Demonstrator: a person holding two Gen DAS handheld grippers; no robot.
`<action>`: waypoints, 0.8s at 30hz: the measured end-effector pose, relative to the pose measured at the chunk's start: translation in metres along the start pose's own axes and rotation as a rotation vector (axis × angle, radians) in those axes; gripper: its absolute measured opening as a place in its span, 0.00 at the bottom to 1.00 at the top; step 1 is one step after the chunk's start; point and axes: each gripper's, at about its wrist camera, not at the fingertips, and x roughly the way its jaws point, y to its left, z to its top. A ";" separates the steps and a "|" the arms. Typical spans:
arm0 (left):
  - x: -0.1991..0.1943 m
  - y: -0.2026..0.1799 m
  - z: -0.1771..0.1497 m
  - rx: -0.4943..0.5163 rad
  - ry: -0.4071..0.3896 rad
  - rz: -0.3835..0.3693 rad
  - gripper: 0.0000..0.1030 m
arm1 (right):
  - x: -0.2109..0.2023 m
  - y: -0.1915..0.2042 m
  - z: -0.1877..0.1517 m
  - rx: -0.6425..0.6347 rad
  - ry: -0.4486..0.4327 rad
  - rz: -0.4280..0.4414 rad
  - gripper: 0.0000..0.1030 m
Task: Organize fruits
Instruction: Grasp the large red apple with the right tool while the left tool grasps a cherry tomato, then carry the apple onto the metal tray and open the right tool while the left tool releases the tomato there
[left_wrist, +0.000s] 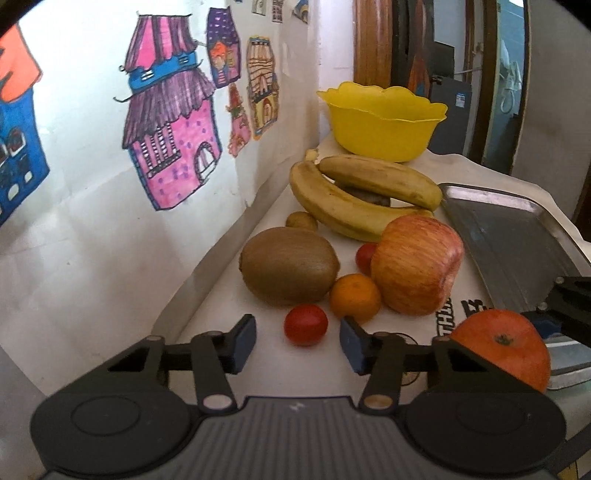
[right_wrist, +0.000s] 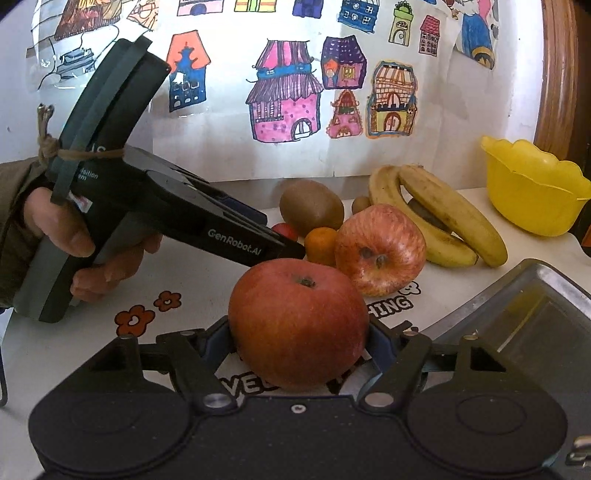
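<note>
Right tongs (right_wrist: 299, 341) grip apple (right_wrist: 295, 321); bowl (right_wrist: 532, 188) seemingly empty.

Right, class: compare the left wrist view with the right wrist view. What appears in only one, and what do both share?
Only the left wrist view: the open left hand-held gripper from behind, with a cherry tomato lying just ahead of its fingers.

Only the right wrist view: the person's hand, and the right hand-held gripper clamping a red apple.

Both: bananas, kiwi, striped apple, yellow bowl, metal tray.
</note>
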 end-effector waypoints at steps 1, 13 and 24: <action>0.001 -0.001 0.001 0.006 0.001 -0.007 0.44 | 0.001 0.000 0.000 0.001 0.003 -0.003 0.75; -0.006 -0.007 -0.003 0.003 0.011 -0.010 0.26 | 0.001 0.002 0.001 0.026 0.000 -0.007 0.73; -0.034 -0.015 -0.017 -0.046 0.029 -0.015 0.26 | -0.033 0.004 -0.012 0.102 -0.072 -0.014 0.73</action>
